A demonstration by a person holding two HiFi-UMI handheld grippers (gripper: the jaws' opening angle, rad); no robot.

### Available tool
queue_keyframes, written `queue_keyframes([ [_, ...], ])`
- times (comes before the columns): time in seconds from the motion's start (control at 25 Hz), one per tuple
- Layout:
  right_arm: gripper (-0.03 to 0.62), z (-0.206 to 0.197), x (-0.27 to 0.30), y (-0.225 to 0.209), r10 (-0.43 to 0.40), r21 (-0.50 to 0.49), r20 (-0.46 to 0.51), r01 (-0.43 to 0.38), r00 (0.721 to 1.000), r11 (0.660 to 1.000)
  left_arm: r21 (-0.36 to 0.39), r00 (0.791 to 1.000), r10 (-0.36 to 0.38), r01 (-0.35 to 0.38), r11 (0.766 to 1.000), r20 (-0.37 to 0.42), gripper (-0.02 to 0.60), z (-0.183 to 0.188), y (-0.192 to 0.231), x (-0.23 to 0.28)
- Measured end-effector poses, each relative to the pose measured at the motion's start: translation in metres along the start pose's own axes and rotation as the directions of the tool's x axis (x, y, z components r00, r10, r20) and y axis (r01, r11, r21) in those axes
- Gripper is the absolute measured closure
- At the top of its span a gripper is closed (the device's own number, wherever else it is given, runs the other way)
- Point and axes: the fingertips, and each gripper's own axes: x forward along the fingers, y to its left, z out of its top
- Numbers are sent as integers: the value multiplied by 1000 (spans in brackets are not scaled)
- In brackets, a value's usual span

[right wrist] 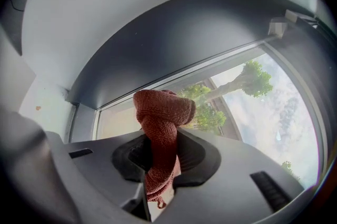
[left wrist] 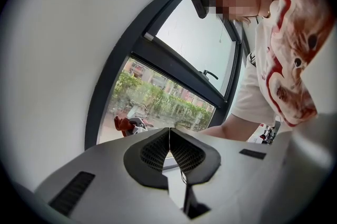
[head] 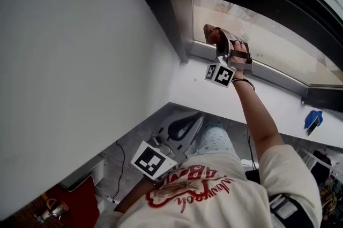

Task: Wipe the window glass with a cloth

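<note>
A white wall (head: 64, 61) runs up to a dark-framed window, with green trees beyond the window glass (right wrist: 247, 112). Your right gripper (right wrist: 162, 150) is up at the pane's lower corner. Its fingers pinch a reddish-brown cloth (right wrist: 160, 118), which bunches past the tips close to the glass. Your left gripper (left wrist: 169, 150) hangs low by your body, fingers pressed together and holding nothing

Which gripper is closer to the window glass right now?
Right. The right gripper holds the cloth up at the window glass; the left gripper hangs low near the waist, shut.
</note>
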Motion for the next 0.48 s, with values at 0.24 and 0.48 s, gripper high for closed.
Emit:
queue_keyframes([
  [0.24, 510, -17, 8, 32, 54, -27, -46, -55, 998, 998, -20, 1000, 20, -21, 1000, -11, 560, -7, 6, -3],
  [0.48, 510, -23, 15, 56, 89, -25, -70, -91, 994, 996, -45, 999, 27, -28, 999, -26, 560, -18, 12, -5],
])
